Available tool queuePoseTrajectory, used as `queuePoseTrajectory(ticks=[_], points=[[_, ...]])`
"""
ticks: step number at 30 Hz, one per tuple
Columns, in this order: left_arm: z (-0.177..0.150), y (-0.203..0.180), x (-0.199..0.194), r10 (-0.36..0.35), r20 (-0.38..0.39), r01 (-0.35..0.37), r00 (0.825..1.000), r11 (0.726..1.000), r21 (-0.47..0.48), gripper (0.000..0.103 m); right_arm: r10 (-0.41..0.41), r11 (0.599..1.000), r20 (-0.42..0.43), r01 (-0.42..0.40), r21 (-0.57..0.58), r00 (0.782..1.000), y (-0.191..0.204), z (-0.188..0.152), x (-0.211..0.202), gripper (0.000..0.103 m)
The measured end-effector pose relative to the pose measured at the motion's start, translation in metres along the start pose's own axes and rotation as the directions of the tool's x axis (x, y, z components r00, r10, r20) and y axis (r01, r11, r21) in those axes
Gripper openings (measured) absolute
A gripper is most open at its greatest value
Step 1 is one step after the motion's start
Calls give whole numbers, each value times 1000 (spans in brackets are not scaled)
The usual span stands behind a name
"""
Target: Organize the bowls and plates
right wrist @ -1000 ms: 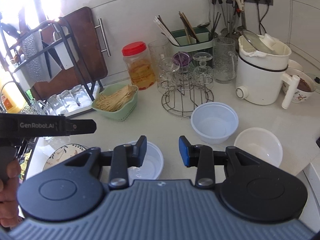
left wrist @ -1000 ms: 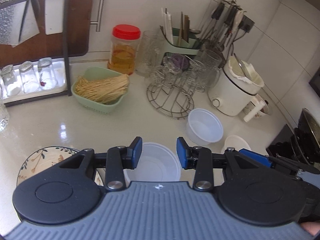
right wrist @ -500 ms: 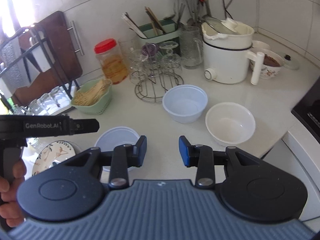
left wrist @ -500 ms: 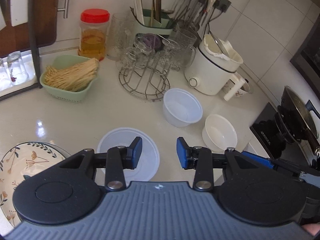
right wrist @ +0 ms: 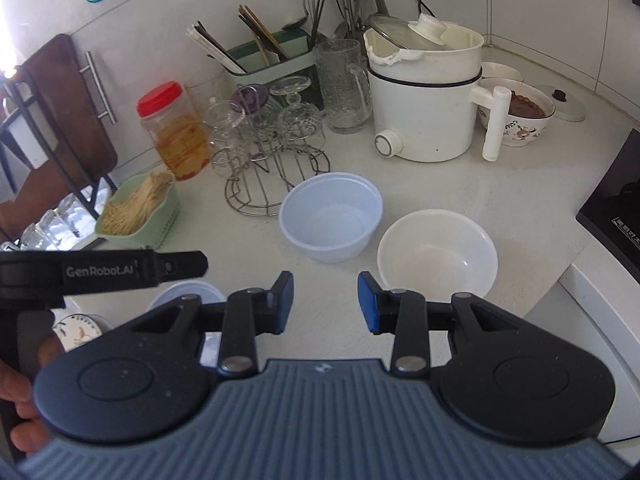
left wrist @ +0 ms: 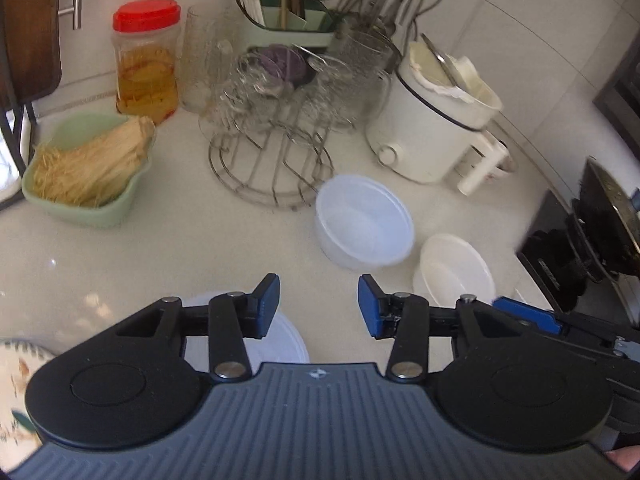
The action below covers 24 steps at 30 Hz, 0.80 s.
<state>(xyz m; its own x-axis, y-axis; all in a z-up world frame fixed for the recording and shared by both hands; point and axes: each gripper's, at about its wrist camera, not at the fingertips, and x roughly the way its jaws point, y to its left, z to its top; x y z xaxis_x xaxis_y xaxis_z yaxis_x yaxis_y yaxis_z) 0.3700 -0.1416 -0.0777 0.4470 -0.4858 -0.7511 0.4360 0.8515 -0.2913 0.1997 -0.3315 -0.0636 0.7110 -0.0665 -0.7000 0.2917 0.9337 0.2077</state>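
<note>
While both tongs (left wrist: 318,304) (right wrist: 325,304) gape empty, 2 bowls (right wrist: 331,216) (right wrist: 437,254) sit before the wire rack (right wrist: 276,176).

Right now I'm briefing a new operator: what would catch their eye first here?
Probably the two empty bowls side by side mid-counter: a translucent plastic bowl and a white round bowl to its right. Behind them stand a white electric cooking pot and a red-lidded clear jar. Both the left gripper and right gripper are open, holding nothing.
</note>
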Motion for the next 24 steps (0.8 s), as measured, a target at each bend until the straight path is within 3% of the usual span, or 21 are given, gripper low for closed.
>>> queuePoseTrajectory(ticks=[4, 9, 15, 24], points=[[19, 7, 25, 26, -16, -26, 1000, 1000, -13, 51, -14, 1000, -7, 14, -6, 1000, -15, 15, 23, 38], [37, 4, 58, -9, -42, 9, 999, 1000, -14, 51, -21, 1000, -20, 21, 10, 1000, -34, 34, 52, 38], [47, -7, 98, -5, -96, 2, 995, 1000, -30, 51, 11, 1000, -51, -13, -21, 999, -43, 53, 91, 38], [57, -12, 128, 27, -125, -34, 992, 998, -54, 51, 61, 997, -121, -55, 54, 991, -61, 71, 130, 37]])
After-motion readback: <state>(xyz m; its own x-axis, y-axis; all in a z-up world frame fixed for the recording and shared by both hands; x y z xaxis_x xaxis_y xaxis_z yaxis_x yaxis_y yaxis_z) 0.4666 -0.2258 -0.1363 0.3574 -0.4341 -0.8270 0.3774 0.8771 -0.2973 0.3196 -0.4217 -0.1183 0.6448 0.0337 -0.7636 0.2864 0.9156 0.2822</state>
